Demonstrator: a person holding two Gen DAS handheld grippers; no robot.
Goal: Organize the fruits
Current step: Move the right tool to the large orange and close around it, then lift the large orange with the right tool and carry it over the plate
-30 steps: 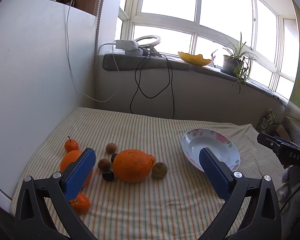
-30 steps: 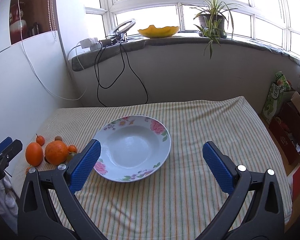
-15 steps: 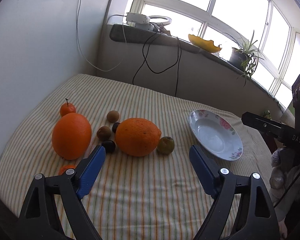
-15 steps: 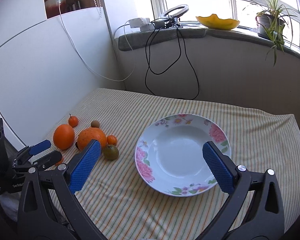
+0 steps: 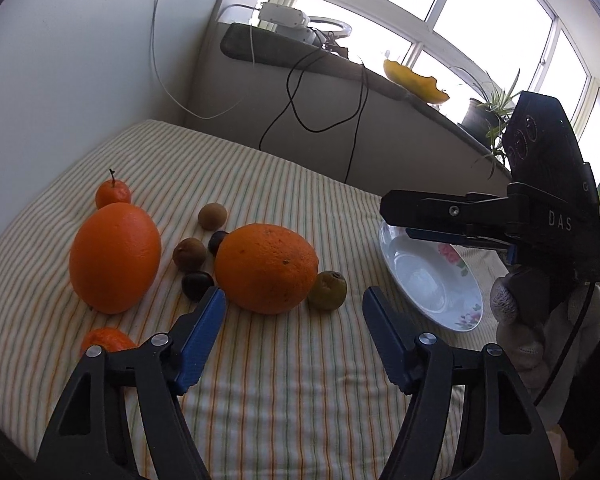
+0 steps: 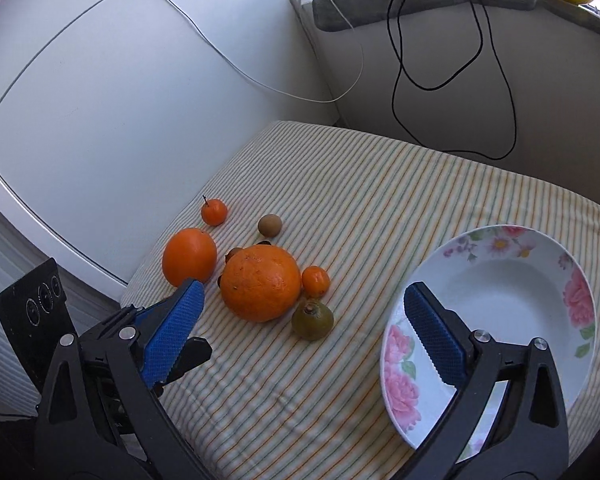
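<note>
my left gripper (image 5: 292, 312) gaping wide just short of the big orange (image 5: 266, 268), its long axis lying sideways across my view, right gripper (image 6: 304, 316) wide too, floral plate (image 6: 500, 304) beside it, both closer than a second ago

The table was covered by a striped cloth (image 6: 380, 208) of matt, ribbed weave, lightly creased. On it the large orange (image 6: 261, 283) showed a pitted, faintly glossy rind, and the floral plate (image 6: 500, 300) a smooth, glossy glazed-ceramic surface. The fingers (image 6: 172, 330) of the right gripper (image 6: 300, 332) carried blue knurled pads on matt black plastic frames fastened with bright metal screws.
</note>
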